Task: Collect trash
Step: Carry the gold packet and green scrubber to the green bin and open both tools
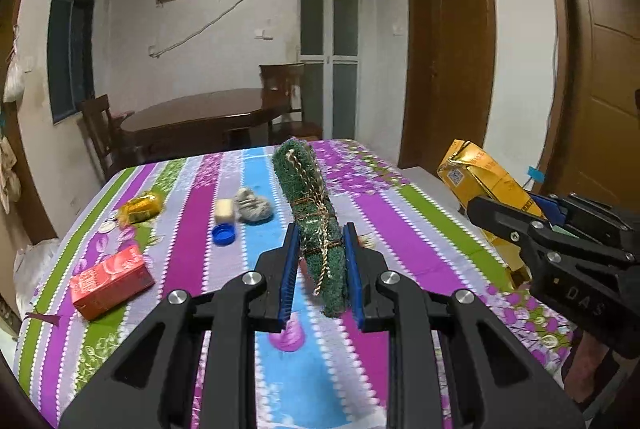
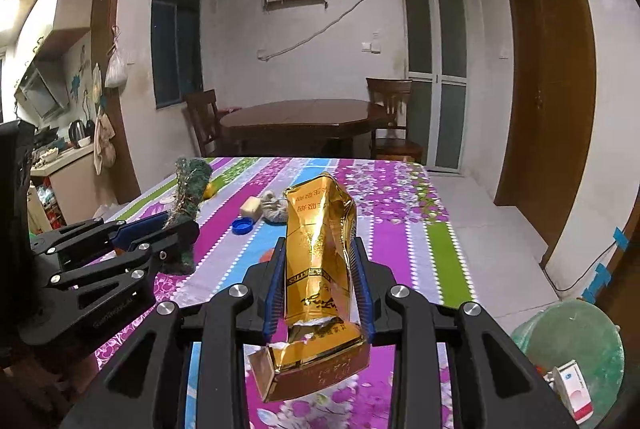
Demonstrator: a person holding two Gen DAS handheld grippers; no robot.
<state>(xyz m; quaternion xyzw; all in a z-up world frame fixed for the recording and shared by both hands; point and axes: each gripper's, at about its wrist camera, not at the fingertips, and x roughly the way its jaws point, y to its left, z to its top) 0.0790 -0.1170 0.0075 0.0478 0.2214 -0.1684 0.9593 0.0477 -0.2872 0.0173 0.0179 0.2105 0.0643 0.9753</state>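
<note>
both grippers pinch trash above the striped tablecloth (image 1: 400, 213).

left gripper (image 1: 322, 261) clamps a green fuzzy roll (image 1: 316, 213) tied with gold cord; right gripper (image 2: 322, 293) squeezes a crumpled gold packet (image 2: 320, 261) with unreadable script. only the left view shows the red carton (image 1: 110, 281) on the tablecloth; only the right view shows a green bin (image 2: 576, 341) beside the tablecloth. "das" marks the right gripper's body.
</note>
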